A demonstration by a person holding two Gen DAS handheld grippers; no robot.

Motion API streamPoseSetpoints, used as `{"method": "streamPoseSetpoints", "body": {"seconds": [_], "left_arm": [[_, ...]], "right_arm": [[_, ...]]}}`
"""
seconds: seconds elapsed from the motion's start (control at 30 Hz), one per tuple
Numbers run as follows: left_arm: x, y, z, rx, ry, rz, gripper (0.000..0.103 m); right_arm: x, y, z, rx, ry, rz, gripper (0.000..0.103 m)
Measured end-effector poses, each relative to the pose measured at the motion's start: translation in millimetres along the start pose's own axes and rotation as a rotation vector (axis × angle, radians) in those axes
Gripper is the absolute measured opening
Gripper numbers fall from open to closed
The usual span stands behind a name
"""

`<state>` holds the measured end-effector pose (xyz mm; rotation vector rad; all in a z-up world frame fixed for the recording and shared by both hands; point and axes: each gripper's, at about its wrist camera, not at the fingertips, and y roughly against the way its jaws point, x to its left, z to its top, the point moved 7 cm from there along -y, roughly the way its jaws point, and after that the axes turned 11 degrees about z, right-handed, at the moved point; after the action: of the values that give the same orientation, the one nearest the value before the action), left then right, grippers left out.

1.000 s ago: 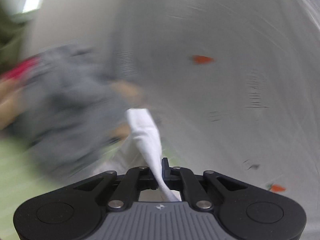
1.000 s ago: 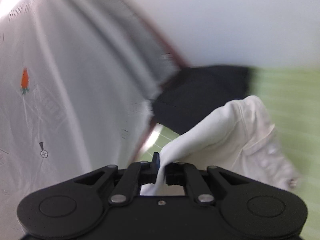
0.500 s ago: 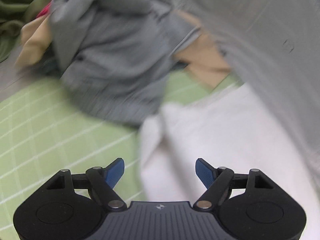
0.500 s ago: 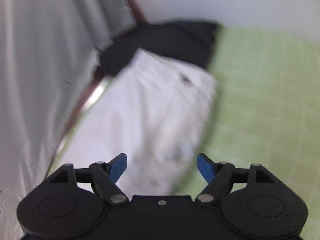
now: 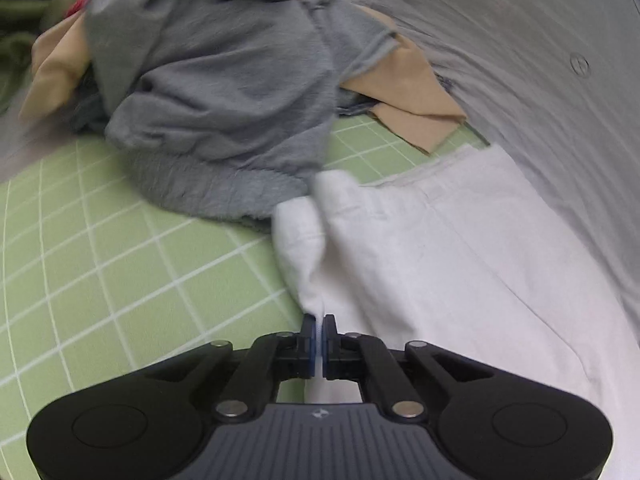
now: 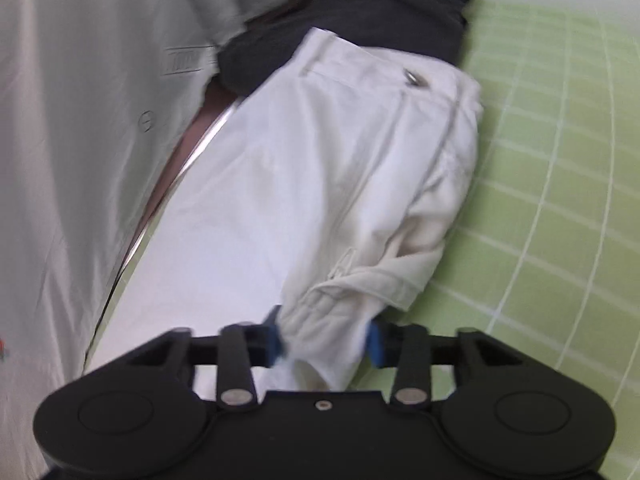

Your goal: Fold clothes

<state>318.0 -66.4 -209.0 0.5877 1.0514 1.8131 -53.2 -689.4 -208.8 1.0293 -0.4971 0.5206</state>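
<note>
A: Start nearest the lens. What is the left gripper (image 5: 319, 336) doing?

B: At the bottom centre of the left wrist view its jaws are clenched on a thin pinch of the white trousers (image 5: 448, 280). The cloth rises from between the blue pads as a narrow fold.

A: And the right gripper (image 6: 324, 338)?

B: In the lower middle of the right wrist view its jaws are closing, with a bunched, cuffed end of the white trousers (image 6: 320, 168) between them. The blue pads sit at either side of the bunch; the frame is blurred there, so I cannot tell how firmly they press.

A: Where do the trousers lie?

B: On the green gridded mat (image 5: 104, 264), along its edge. In the right wrist view they run from the bottom centre up toward the top centre, ending at a waistband with a metal button (image 6: 415, 78). The mat (image 6: 560, 168) fills the right of that frame.

A: What lies farther off?

B: In the left wrist view, a heaped grey garment (image 5: 216, 92) sits beyond the trousers at upper centre, touching their near fold. A tan cloth (image 5: 404, 100) pokes out beside and under it. In the right wrist view, a black garment (image 6: 360, 28) lies at the top, with the waistband overlapping it. A pale grey sheet (image 6: 80, 120) hangs down the left of that frame.
</note>
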Motion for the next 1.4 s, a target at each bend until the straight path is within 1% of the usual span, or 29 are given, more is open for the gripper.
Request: {"method": "streamPoseSetpoints", "body": {"seconds": [0.07,0.13,0.23,0.3,0.37,0.4,0.47,0.5,0.53,0.6,0.63,0.67,0.73,0.77,0.8,0.83,0.9,0.97,1.07,1.2,1.27,1.37,1.4], "left_arm": [[13,8,-6,0.005,0.008,-0.024,0.003],[26,24,-18,0.005,-0.006,-0.043,0.003],[56,49,-53,0.041,0.003,-0.077,0.004],[81,66,-83,0.069,0.003,-0.082,0.004],[107,77,-113,0.096,0.004,-0.073,0.004],[118,80,-123,0.102,0.009,-0.072,0.005],[140,87,-136,0.103,0.03,-0.076,0.009],[149,89,-137,0.104,0.05,-0.065,0.012],[156,91,-135,0.097,0.065,-0.05,0.019],[168,96,-127,0.07,0.078,-0.025,0.019],[171,98,-123,0.051,0.077,-0.013,0.017],[173,102,-117,0.032,0.07,-0.012,0.017],[172,108,-106,0.001,0.057,-0.036,0.017],[168,110,-101,-0.008,0.053,-0.063,0.018],[164,112,-98,-0.014,0.049,-0.09,0.019],[159,112,-95,-0.013,0.039,-0.119,0.022],[147,108,-95,0.007,0.014,-0.158,0.025],[136,99,-97,0.037,-0.004,-0.177,0.033],[128,86,-102,0.083,-0.011,-0.2,0.04],[130,73,-99,0.119,0.021,-0.248,0.043],[129,67,-96,0.132,0.021,-0.256,0.044],[124,62,-91,0.138,0.003,-0.266,0.044],[122,61,-90,0.14,-0.004,-0.27,0.044]], "right_arm": [[-5,11,2,-0.013,0.011,0.03,0.027],[-18,26,7,-0.025,0.0,0.03,0.026],[-49,53,12,-0.055,-0.002,0.0,0.026],[-74,72,13,-0.067,-0.014,-0.022,0.025],[-94,87,11,-0.059,0.014,-0.054,0.025],[-103,93,10,-0.052,0.032,-0.067,0.026],[-114,103,7,-0.034,0.054,-0.072,0.027],[-116,106,5,-0.021,0.075,-0.071,0.03],[-117,108,3,-0.009,0.098,-0.072,0.031],[-112,112,-1,0.008,0.169,-0.096,0.037],[-107,114,-3,0.011,0.213,-0.114,0.038],[-102,117,-6,0.014,0.256,-0.131,0.042],[-92,122,-14,0.008,0.332,-0.153,0.053],[-86,125,-19,0.002,0.37,-0.163,0.063],[-81,128,-24,-0.003,0.409,-0.172,0.07],[-74,130,-31,-0.005,0.449,-0.173,0.072],[-63,134,-47,-0.006,0.529,-0.175,0.076],[-51,136,-66,-0.006,0.598,-0.178,0.079],[-41,139,-91,-0.001,0.648,-0.181,0.081],[-35,141,-124,0.033,0.697,-0.162,0.082],[-31,140,-142,0.052,0.753,-0.175,0.083],[-27,131,-163,0.082,0.857,-0.223,0.083],[-24,129,-168,0.08,0.897,-0.232,0.083]]}}
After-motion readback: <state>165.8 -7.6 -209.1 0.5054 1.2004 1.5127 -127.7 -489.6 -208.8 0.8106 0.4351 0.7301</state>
